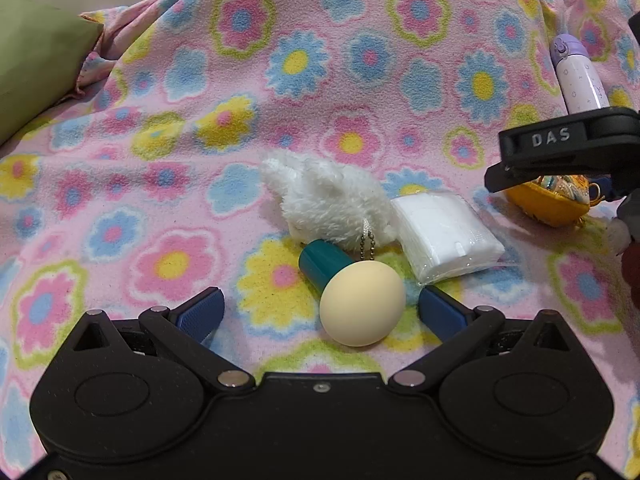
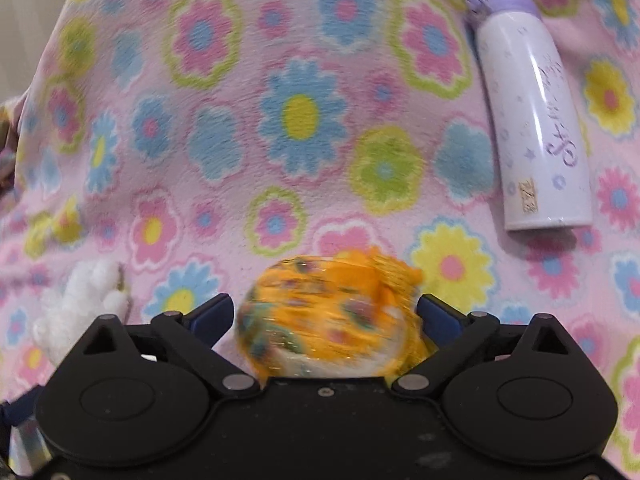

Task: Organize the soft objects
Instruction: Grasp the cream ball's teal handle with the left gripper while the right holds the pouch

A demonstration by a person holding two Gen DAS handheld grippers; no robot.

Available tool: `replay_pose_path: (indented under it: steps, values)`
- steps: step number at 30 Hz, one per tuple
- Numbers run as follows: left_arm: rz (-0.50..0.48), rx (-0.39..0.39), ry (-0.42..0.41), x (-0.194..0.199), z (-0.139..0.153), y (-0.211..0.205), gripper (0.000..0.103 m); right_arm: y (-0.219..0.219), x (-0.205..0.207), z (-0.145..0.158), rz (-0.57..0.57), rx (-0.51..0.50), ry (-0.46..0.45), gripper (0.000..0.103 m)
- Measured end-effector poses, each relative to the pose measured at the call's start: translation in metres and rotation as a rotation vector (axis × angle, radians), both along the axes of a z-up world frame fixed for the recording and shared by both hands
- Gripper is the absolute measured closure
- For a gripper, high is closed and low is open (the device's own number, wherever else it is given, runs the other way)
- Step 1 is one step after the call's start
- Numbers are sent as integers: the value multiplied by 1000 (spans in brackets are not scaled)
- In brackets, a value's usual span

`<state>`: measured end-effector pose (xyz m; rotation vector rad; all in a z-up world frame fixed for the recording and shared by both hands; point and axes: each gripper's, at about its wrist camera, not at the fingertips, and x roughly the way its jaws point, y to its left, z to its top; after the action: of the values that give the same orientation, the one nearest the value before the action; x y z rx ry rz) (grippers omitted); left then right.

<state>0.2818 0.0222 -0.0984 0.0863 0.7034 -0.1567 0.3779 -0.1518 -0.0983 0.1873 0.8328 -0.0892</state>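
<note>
On the floral fleece blanket (image 1: 160, 160) lie a white plush bunny (image 1: 332, 204) with a ball chain, a teal cylinder (image 1: 324, 264), a cream egg-shaped ball (image 1: 362, 304) and a white packet in clear plastic (image 1: 444, 232). My left gripper (image 1: 320, 312) is open; the egg lies between its blue fingers, untouched by the pads. My right gripper (image 2: 324, 312) stands wide open around a blurred orange patterned pouch (image 2: 328, 316), and its pads do not press on it. In the left wrist view the pouch (image 1: 552, 204) rests on the blanket under the right gripper's black housing (image 1: 560, 148).
A white and purple bottle (image 2: 536, 120) lies on the blanket at the far right, also visible as the bottle (image 1: 580, 80). A green cushion (image 1: 36, 60) sits at the far left. The white plush (image 2: 80, 300) shows at the lower left of the right wrist view.
</note>
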Motion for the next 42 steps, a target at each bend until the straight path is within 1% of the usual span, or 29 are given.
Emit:
replay_pose_path:
  steps: [1, 2, 3, 5, 6, 10, 15, 17, 21, 25, 26, 28, 31, 32, 33, 35, 38, 42]
  values:
    - [0, 0, 0, 0, 0, 0, 2, 2, 1, -1, 5, -16, -3, 9]
    - [0, 0, 0, 0, 0, 0, 2, 5, 3, -2, 11, -38, 1, 16]
    - [0, 0, 0, 0, 0, 0, 2, 5, 5, -4, 15, -59, 6, 19]
    - [0, 0, 0, 0, 0, 0, 2, 8, 3, -5, 47, -78, -12, 27]
    - [0, 0, 0, 0, 0, 0, 2, 7, 1, -4, 66, -80, -14, 28]
    - [1, 0, -1, -1, 0, 0, 2, -2, -18, 0, 123, -88, -20, 29]
    - [0, -4, -4, 0, 0, 1, 2, -11, -53, -4, 221, -181, -60, 29]
    - [1, -5, -5, -1, 0, 2, 2, -13, -62, -6, 246, -198, -83, 28]
    - [1, -3, -6, -1, 0, 2, 2, -13, -67, -12, 241, -199, -110, 28]
    - [-3, -10, -21, -4, 1, 3, 4, -21, -67, -13, 230, -148, -115, 28]
    - [-3, -10, -26, -5, 1, 3, 4, -20, -66, -14, 229, -151, -117, 28]
    - [-5, -3, -41, -7, 2, 1, 7, -18, -68, -14, 229, -163, -122, 28]
    - [-27, 1, -65, -11, 3, -1, 23, -20, -69, -14, 226, -148, -125, 28]
    - [-43, -1, -67, -12, 3, -1, 35, -20, -69, -14, 226, -147, -126, 28]
    - [-58, 0, -71, -12, 3, -2, 45, -20, -69, -14, 225, -147, -127, 28]
    - [-72, 24, -81, -16, 3, -6, 46, -20, -69, -14, 224, -142, -128, 28]
    - [-95, 39, -65, -20, 6, -10, 47, -22, -69, -14, 220, -129, -128, 27]
    - [-150, -36, -27, -26, 18, -14, 47, -23, -70, -14, 216, -122, -130, 27]
